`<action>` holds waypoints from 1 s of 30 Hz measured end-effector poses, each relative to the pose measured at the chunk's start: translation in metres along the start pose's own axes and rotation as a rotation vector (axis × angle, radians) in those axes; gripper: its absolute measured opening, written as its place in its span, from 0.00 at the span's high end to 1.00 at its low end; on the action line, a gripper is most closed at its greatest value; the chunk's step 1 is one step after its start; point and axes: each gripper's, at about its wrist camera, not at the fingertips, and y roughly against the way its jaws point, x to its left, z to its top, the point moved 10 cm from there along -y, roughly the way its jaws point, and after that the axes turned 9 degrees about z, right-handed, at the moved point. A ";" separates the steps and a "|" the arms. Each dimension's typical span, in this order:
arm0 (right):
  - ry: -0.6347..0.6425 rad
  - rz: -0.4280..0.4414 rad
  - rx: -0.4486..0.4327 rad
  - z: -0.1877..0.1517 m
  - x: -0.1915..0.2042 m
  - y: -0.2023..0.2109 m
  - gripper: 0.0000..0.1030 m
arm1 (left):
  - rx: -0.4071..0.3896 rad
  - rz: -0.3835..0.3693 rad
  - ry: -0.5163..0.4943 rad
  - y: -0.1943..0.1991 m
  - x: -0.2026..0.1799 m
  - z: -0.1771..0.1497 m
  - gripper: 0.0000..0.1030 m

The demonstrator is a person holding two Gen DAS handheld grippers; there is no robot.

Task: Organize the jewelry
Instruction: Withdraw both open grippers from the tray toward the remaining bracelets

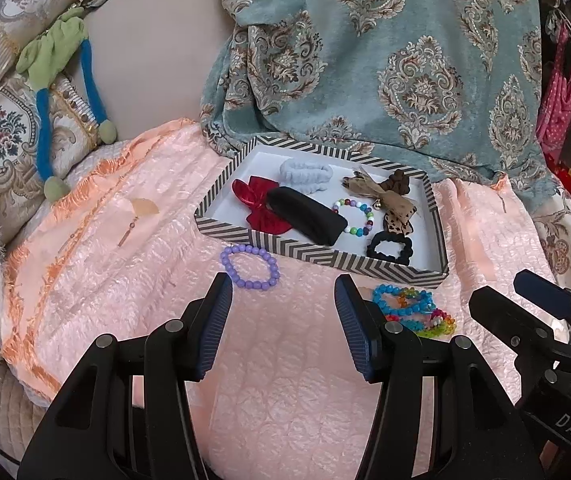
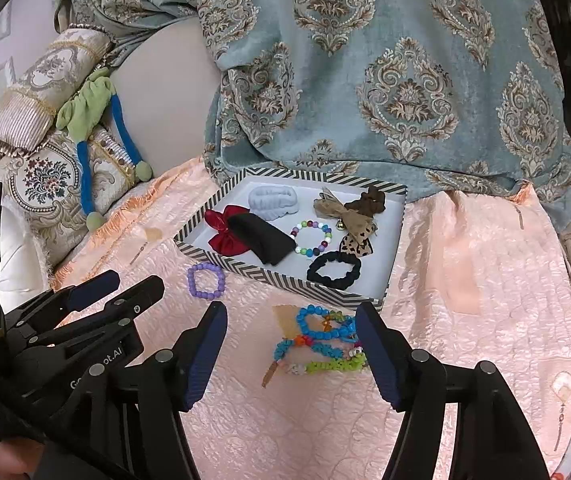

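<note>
A striped tray (image 1: 325, 258) (image 2: 281, 278) lies on the pink quilt and holds a red bow (image 1: 259, 204), a black band (image 1: 309, 216), a white scrunchie (image 1: 305, 174), a multicolour bead bracelet (image 1: 355, 216) (image 2: 311, 236), brown bows (image 1: 385, 194) and a black scrunchie (image 1: 389, 246) (image 2: 333, 270). A purple bead bracelet (image 1: 250, 266) (image 2: 206, 280) lies just in front of the tray. A pile of blue and rainbow bracelets (image 1: 413, 310) (image 2: 321, 340) lies to its right. My left gripper (image 1: 283, 300) is open and empty, hovering near the purple bracelet. My right gripper (image 2: 291, 328) is open and empty over the pile.
A teal patterned curtain (image 1: 385, 60) hangs behind the tray. Embroidered cushions (image 1: 1, 132) and a green and blue soft toy (image 1: 57, 80) sit at the left. A gold earring (image 2: 561, 396) lies on the quilt at far right.
</note>
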 end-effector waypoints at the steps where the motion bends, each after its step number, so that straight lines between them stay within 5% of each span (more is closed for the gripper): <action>1: -0.001 0.001 0.002 -0.001 0.000 -0.001 0.38 | 0.002 0.001 -0.001 0.000 0.000 0.000 0.49; 30: -0.008 -0.002 0.064 -0.014 -0.012 -0.020 0.37 | 0.072 -0.015 0.011 -0.024 0.006 -0.012 0.49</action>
